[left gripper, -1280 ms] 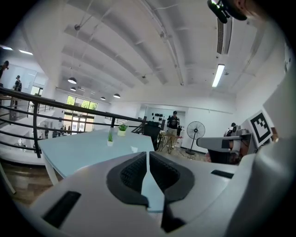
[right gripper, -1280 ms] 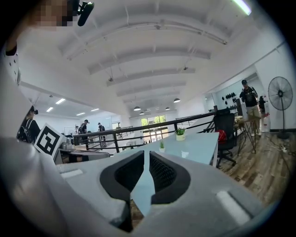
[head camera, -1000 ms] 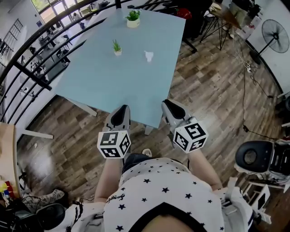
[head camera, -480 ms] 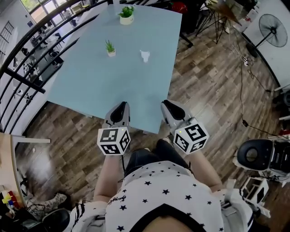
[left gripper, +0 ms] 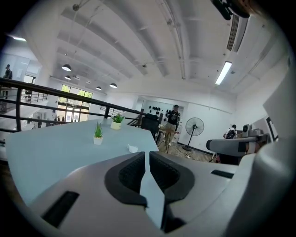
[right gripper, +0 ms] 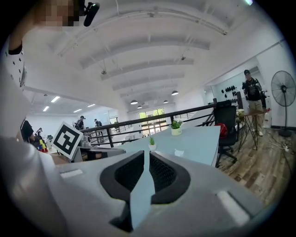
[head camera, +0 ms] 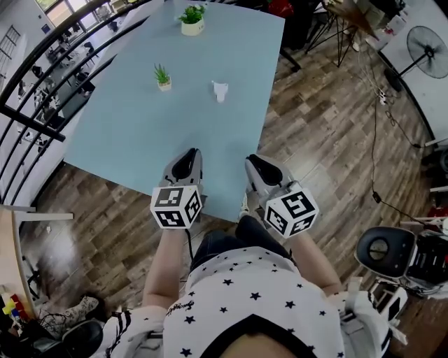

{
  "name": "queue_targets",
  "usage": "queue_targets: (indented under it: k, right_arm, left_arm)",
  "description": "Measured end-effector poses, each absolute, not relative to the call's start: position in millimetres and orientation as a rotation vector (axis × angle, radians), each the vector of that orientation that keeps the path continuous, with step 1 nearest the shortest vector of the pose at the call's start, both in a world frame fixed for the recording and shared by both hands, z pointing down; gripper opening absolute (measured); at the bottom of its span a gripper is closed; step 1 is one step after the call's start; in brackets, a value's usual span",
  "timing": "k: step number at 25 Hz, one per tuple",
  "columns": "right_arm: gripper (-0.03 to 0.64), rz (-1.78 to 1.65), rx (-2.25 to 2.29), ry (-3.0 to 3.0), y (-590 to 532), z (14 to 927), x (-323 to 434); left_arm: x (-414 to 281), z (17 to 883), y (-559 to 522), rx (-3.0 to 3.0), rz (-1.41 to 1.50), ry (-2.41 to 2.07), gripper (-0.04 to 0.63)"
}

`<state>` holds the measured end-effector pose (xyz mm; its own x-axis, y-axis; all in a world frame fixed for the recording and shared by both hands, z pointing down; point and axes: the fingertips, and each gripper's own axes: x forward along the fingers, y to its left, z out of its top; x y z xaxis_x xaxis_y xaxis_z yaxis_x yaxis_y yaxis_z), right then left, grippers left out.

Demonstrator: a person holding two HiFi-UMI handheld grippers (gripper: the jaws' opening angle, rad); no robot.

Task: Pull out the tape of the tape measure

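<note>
We hold the left gripper (head camera: 186,158) and the right gripper (head camera: 253,165) side by side over the near edge of the table (head camera: 133,140). Both pairs of fingers are together, with only a thin slit between the pads and nothing in it.

The only candidate for the tape measure (head camera: 220,91) is a small white thing lying on the table, well ahead of both sets of fingers. It is too small here to confirm its shape or to find the tape's end. A small potted plant (head camera: 162,77) stands to its left, and a larger potted plant (head camera: 190,19) stands farther off.

Handling, as we judge it:
- **Case:** likely light and hard, with a smooth shell that may skid on the tabletop. We expect to clamp it across its flat sides with one gripper.
- **Tape:** we expect to pinch the end hook with the other gripper. The tape itself is likely thin and springy, and may snap back if released.
</note>
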<state>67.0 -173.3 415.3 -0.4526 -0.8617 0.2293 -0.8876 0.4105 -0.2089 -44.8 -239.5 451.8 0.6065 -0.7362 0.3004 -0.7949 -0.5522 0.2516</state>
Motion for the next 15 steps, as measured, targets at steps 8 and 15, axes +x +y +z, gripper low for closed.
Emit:
queue_targets:
  k: [8, 15]
  right_arm:
    - [0.021, 0.47, 1.56, -2.579, -241.8, 413.5, 105.5]
    - [0.021, 0.517, 1.481, -2.598, -281.4, 424.5, 116.3]
  left_arm:
    - [-3.7, 463.4, -311.9, 2.437, 0.257, -1.254, 0.009]
    - [20.2, 478.0, -361.2, 2.406, 0.291, -1.256, 0.011]
